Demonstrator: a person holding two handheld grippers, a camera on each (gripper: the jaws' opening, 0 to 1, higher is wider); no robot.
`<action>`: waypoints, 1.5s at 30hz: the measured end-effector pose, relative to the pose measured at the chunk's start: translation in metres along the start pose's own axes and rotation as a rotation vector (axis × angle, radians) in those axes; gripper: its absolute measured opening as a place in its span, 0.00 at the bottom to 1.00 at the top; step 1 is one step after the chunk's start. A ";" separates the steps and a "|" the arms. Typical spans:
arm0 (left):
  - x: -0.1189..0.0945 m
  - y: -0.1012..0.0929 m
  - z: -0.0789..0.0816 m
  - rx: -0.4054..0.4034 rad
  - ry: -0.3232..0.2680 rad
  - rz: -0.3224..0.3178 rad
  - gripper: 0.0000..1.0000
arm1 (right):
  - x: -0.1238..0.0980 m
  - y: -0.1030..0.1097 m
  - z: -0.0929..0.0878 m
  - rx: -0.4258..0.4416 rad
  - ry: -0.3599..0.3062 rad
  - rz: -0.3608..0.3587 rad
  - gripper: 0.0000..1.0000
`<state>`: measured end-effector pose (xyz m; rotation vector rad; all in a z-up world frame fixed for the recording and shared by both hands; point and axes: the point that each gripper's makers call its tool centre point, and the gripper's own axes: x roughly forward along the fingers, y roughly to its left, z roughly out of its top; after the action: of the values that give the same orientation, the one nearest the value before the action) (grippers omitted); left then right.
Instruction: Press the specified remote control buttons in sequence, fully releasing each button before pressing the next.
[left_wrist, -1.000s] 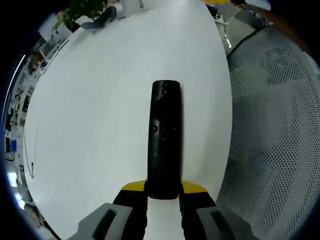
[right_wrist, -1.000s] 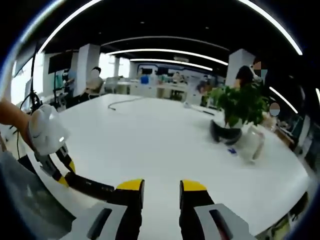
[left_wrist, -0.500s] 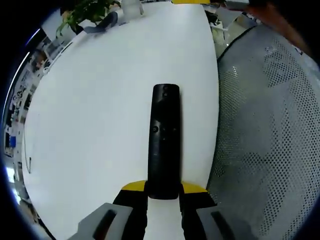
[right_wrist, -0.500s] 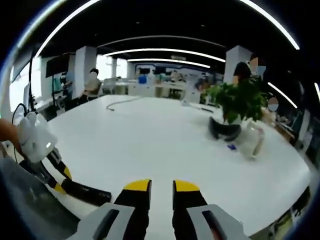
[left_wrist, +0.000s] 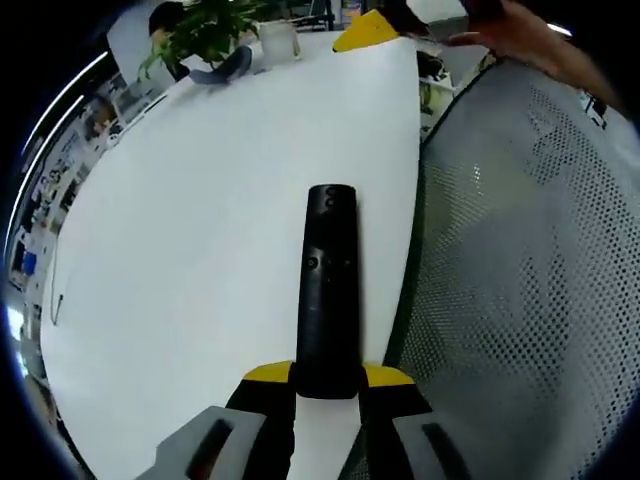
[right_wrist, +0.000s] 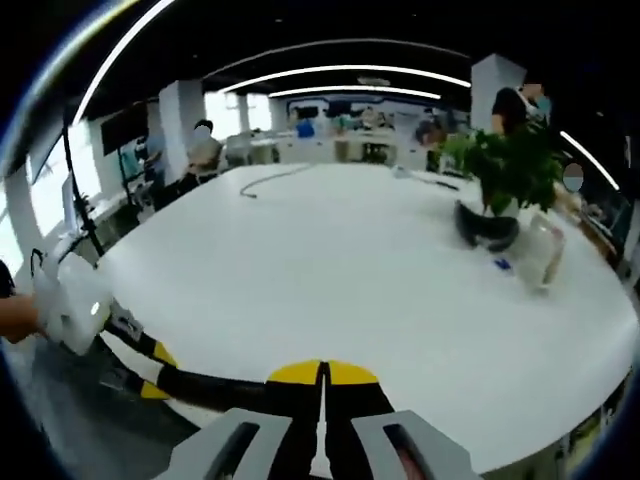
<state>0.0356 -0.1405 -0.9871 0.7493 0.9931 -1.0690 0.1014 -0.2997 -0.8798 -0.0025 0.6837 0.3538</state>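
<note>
A long black remote (left_wrist: 327, 290) lies lengthwise between my left gripper's (left_wrist: 328, 378) yellow-tipped jaws, which are shut on its near end. Its buttons face up, and it hovers over the right edge of the white table (left_wrist: 200, 200). In the right gripper view the same remote (right_wrist: 215, 383) reaches in from the left, held by the left gripper (right_wrist: 155, 372). My right gripper (right_wrist: 322, 372) is shut with nothing in it, its yellow tips touching just beside the remote's far end. The right gripper's yellow tip (left_wrist: 365, 30) shows at the top of the left gripper view.
A grey mesh chair (left_wrist: 520, 280) stands right of the table edge. At the table's far end are a potted plant (right_wrist: 500, 170), a dark headset-like object (right_wrist: 485, 228) and a clear cup (right_wrist: 540, 255). A cable (right_wrist: 270, 180) lies far off. People sit in the background.
My right gripper's jaws have gone from open to fully shut and moved closer to the remote's far end. The left gripper still holds the remote; its view has shifted toward the chair.
</note>
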 end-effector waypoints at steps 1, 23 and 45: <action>-0.001 0.000 0.000 -0.007 -0.017 0.005 0.23 | 0.004 0.009 -0.001 0.001 0.029 0.034 0.00; -0.002 -0.004 0.008 0.047 -0.192 0.022 0.23 | 0.042 0.046 -0.077 0.142 0.406 0.243 0.00; 0.001 -0.004 0.013 0.013 -0.244 -0.008 0.24 | 0.052 0.040 -0.088 0.129 0.449 0.224 0.00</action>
<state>0.0362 -0.1538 -0.9832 0.6086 0.7821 -1.1448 0.0713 -0.2560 -0.9761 0.1212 1.1552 0.5316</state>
